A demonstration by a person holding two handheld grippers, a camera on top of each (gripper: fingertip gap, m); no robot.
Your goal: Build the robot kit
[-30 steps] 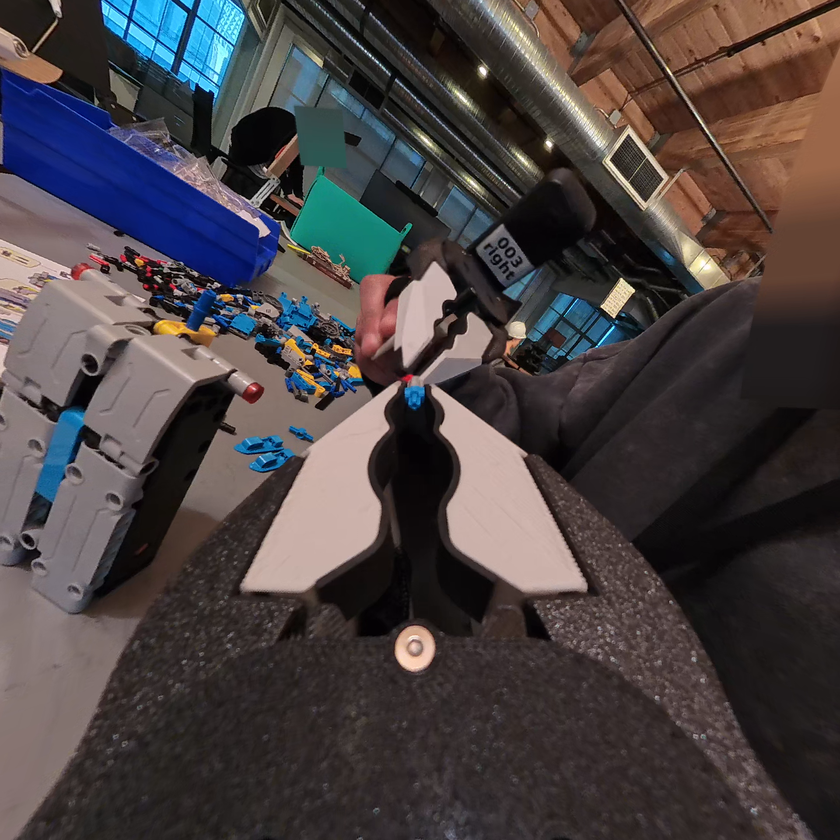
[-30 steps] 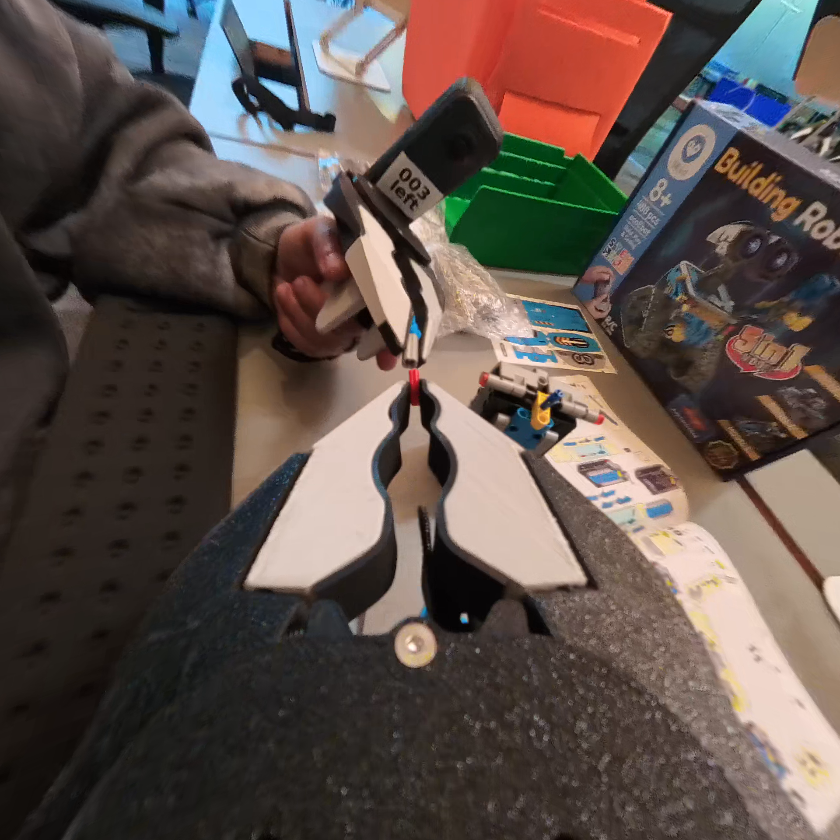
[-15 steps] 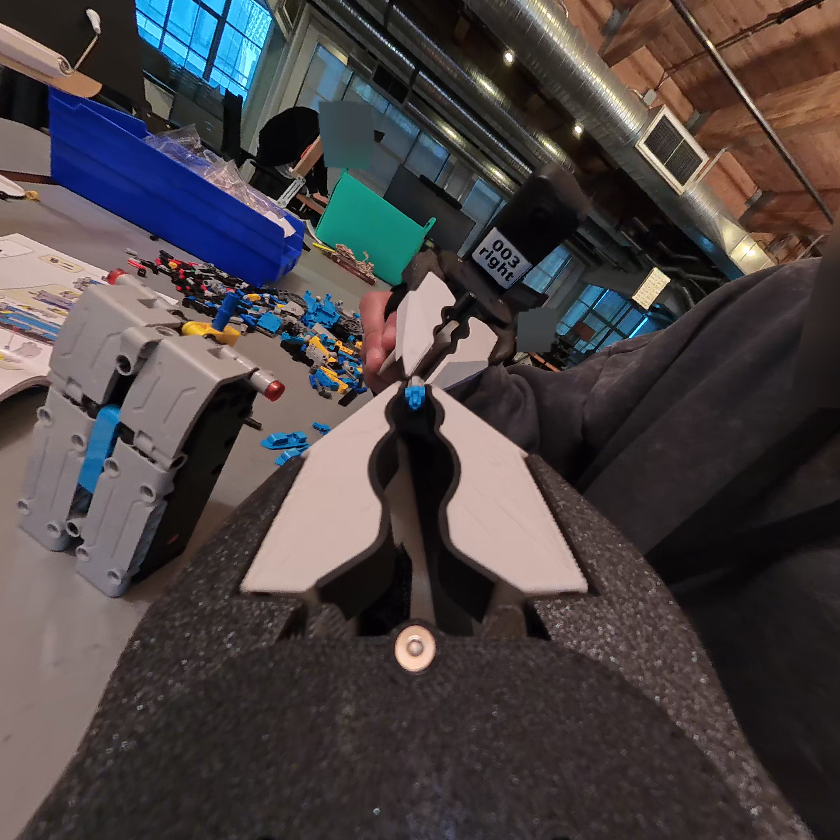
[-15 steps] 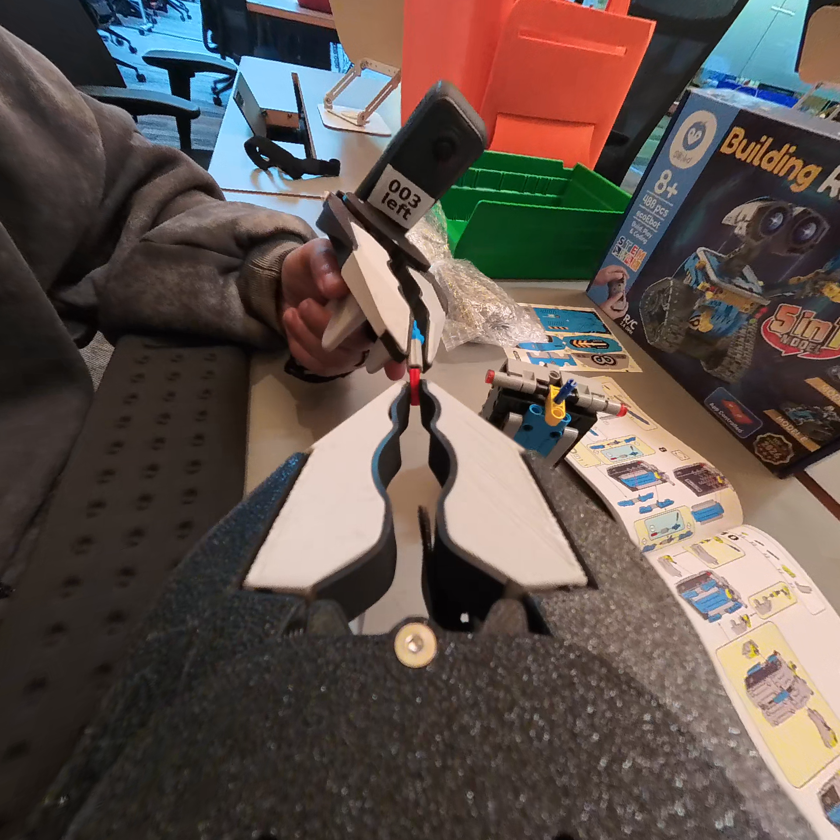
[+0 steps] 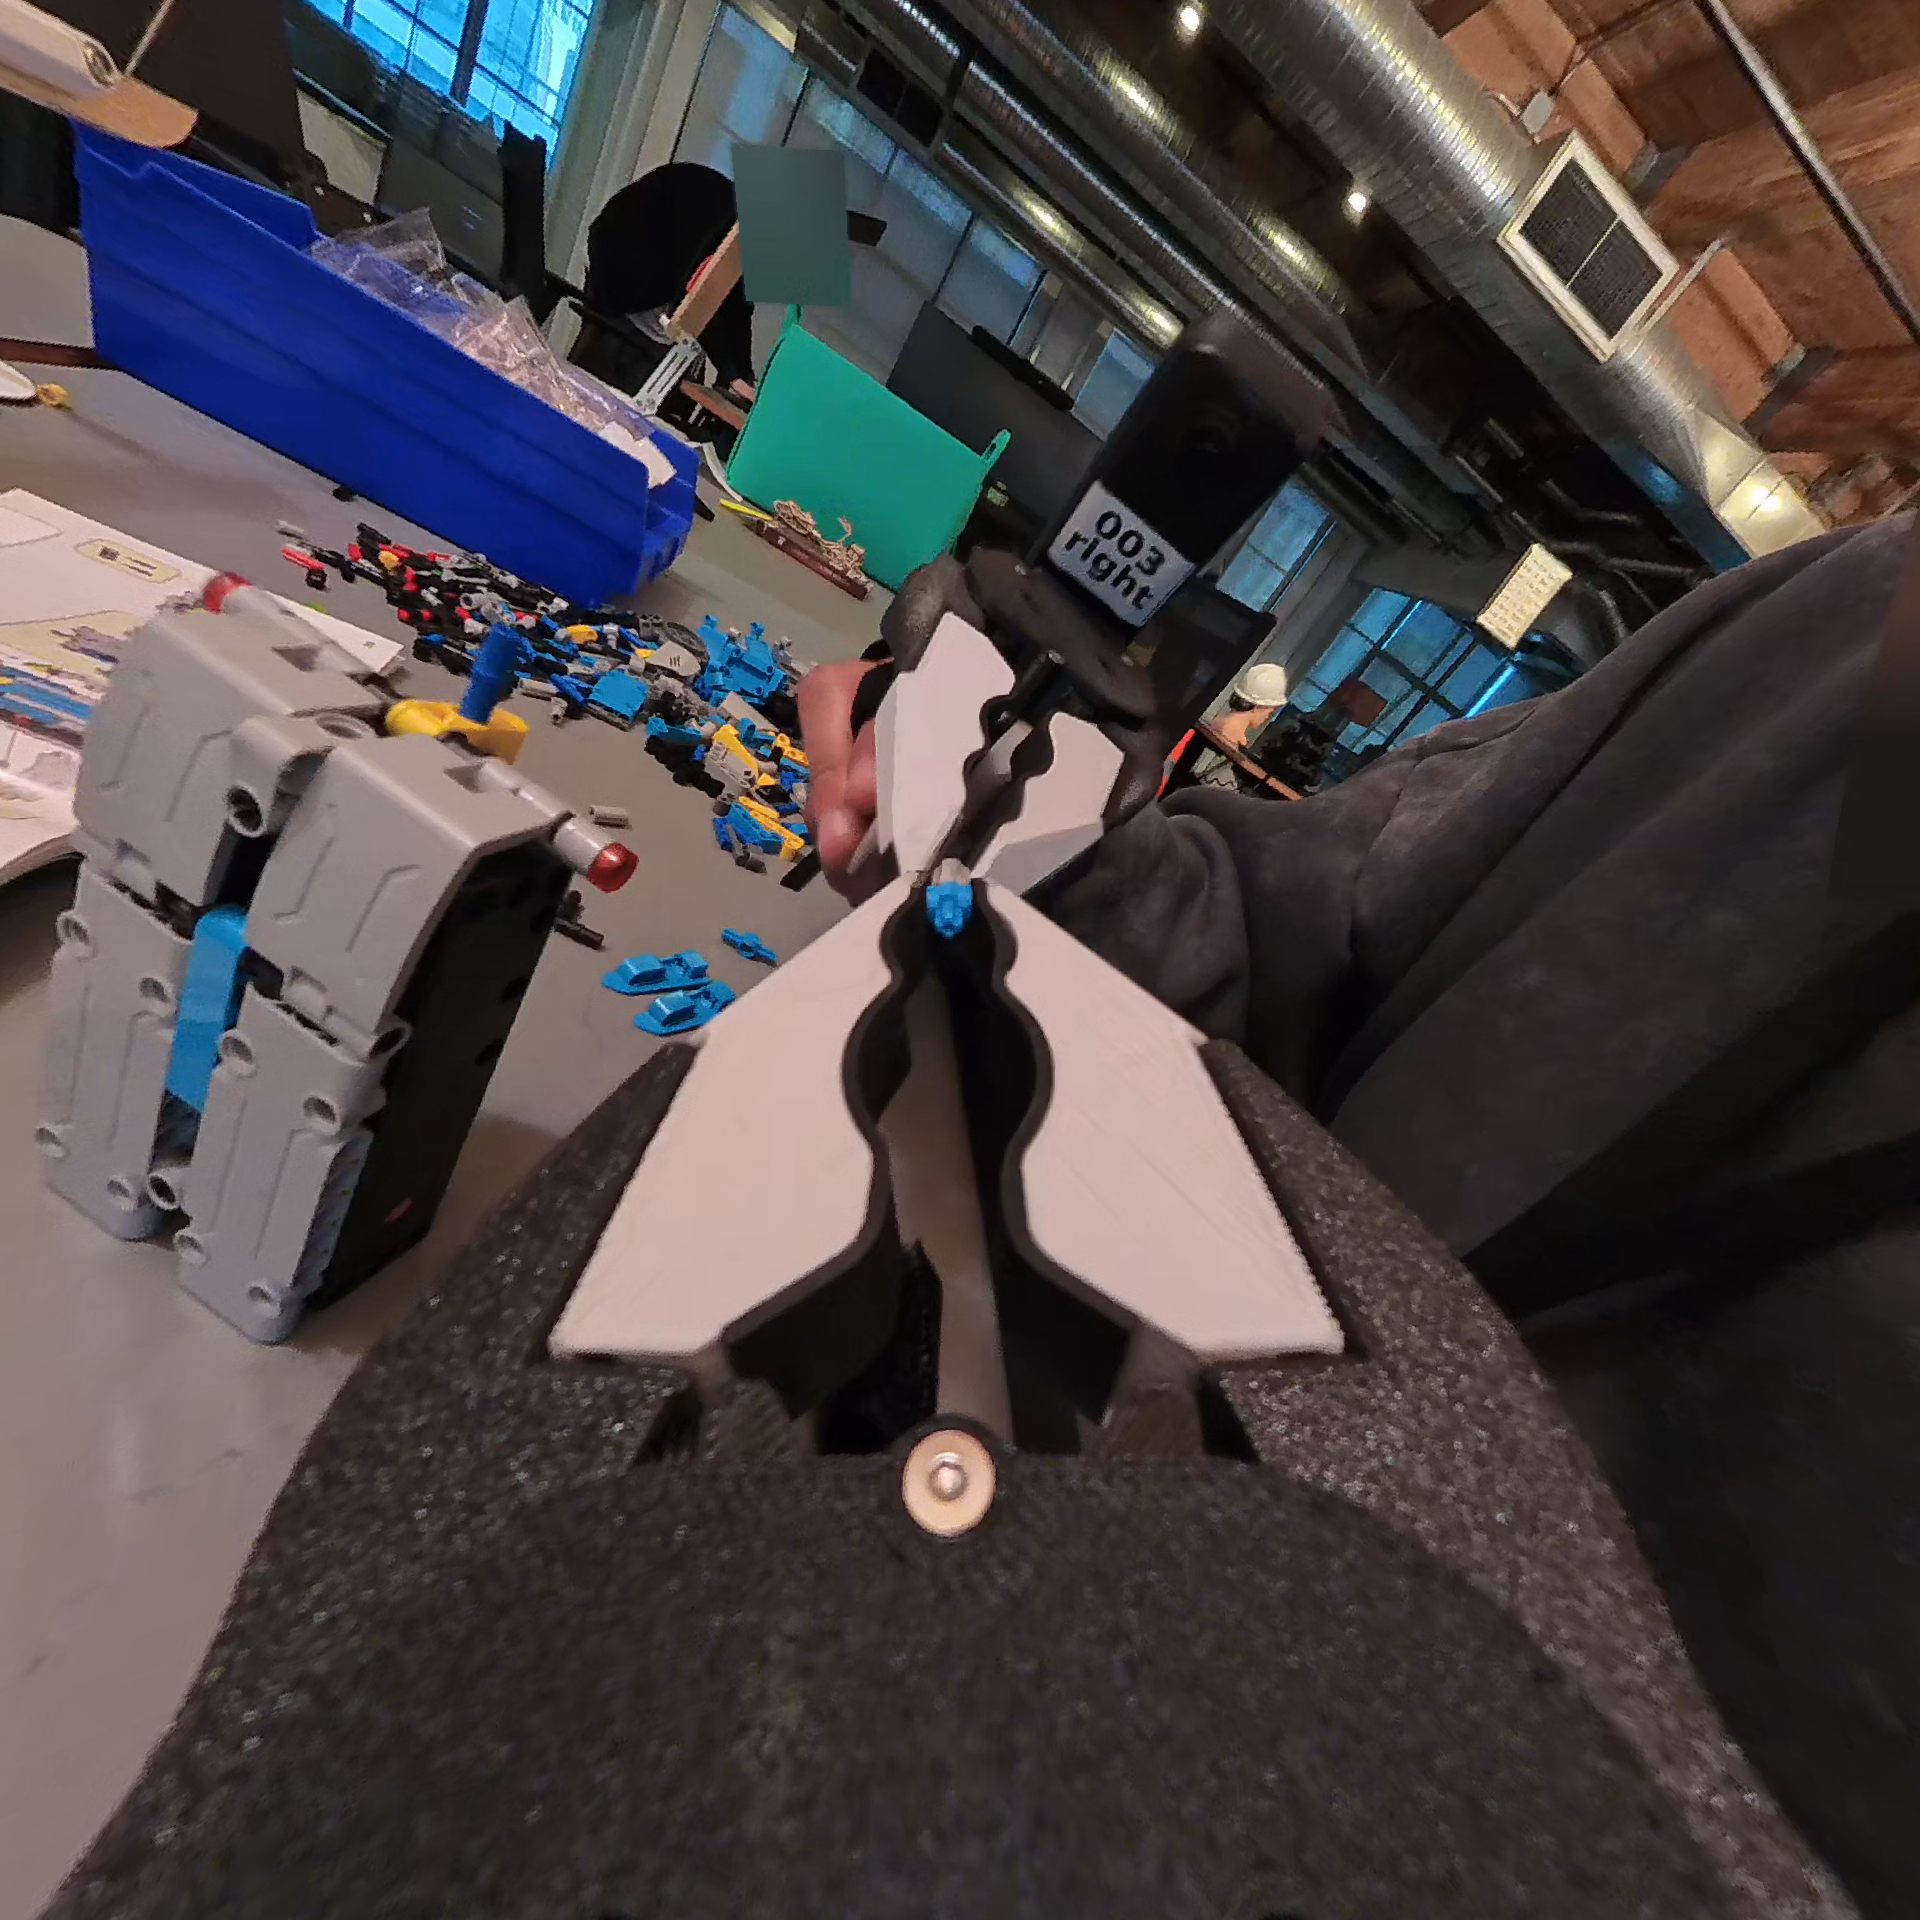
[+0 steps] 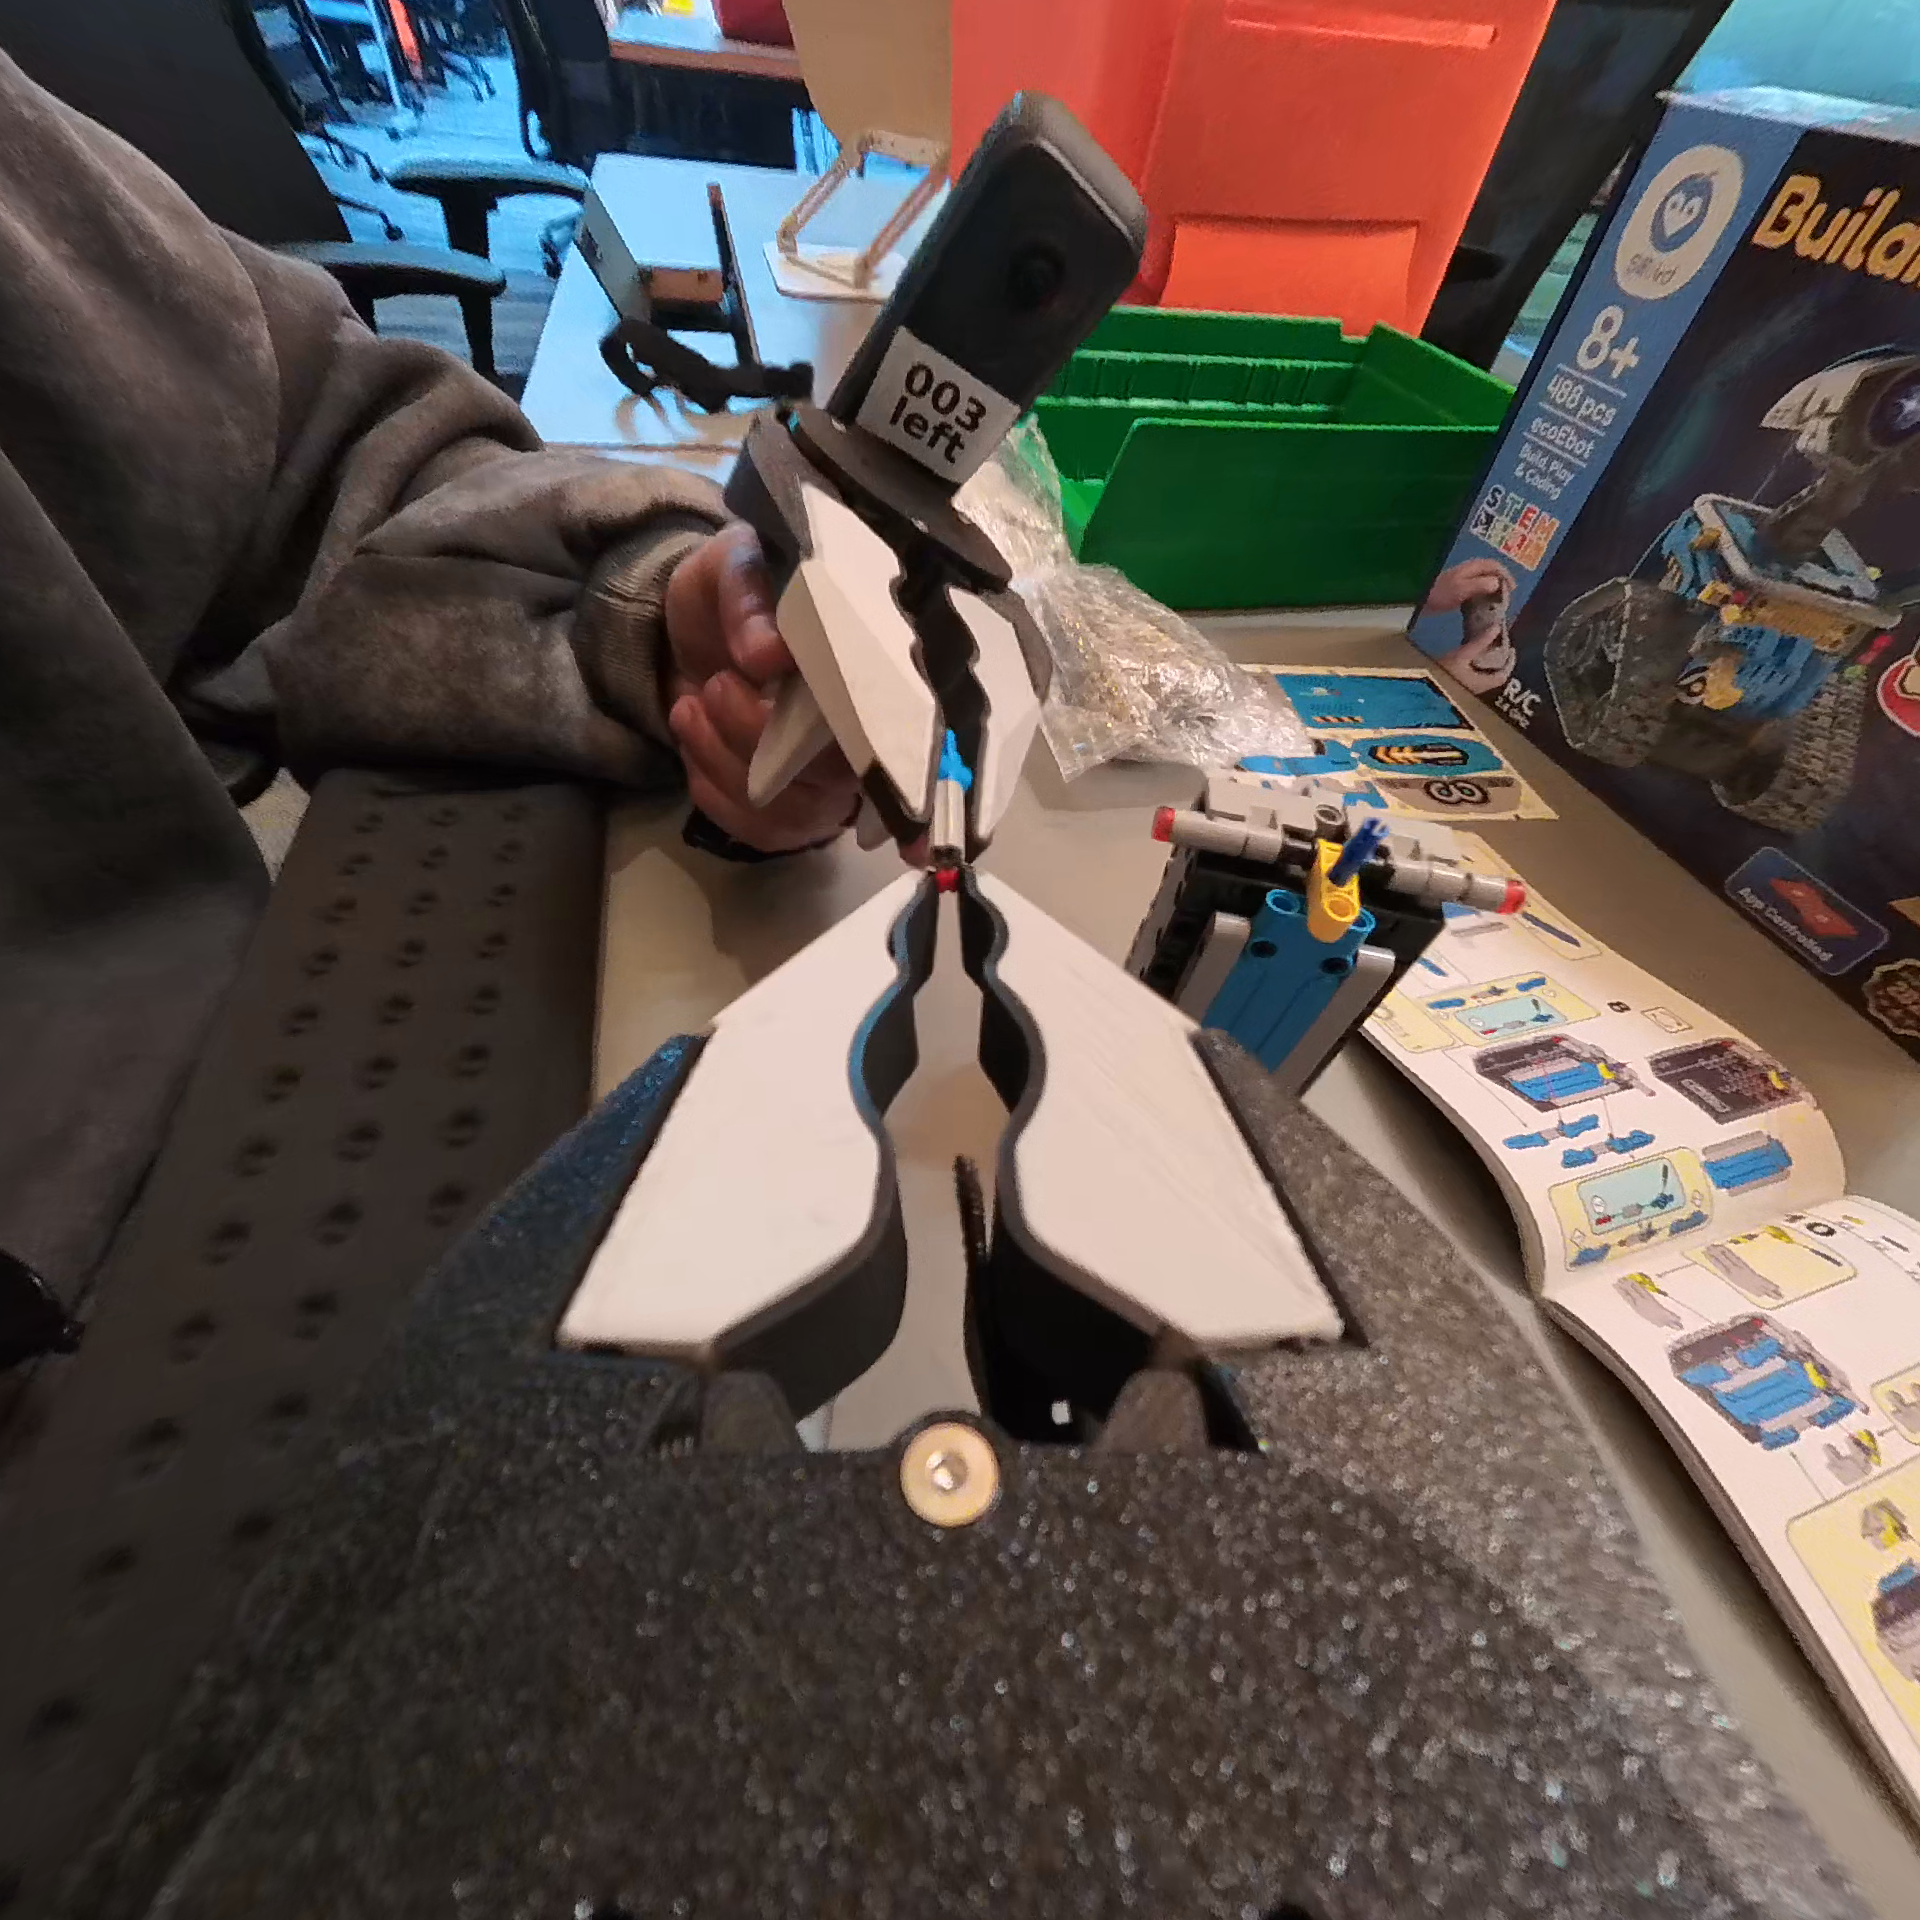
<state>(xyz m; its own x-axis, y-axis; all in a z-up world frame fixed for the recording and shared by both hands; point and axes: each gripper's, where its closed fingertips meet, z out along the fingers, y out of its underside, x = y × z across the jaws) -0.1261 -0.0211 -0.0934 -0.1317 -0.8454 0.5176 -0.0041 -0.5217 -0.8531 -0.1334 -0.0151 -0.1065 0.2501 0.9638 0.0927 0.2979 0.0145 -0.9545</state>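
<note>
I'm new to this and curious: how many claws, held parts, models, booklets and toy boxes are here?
Claws: 2, left claw and right claw
Held parts: 2, blue-and-grey pin, red part
Half-built grey model: 1
Instruction booklet: 1
Printed toy box: 1
Total: 7

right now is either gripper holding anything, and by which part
Both are shut on small pieces. The left gripper pinches a grey rod by its blue end. The right gripper pinches a red pin at its tips, end to end with the rod.
</note>
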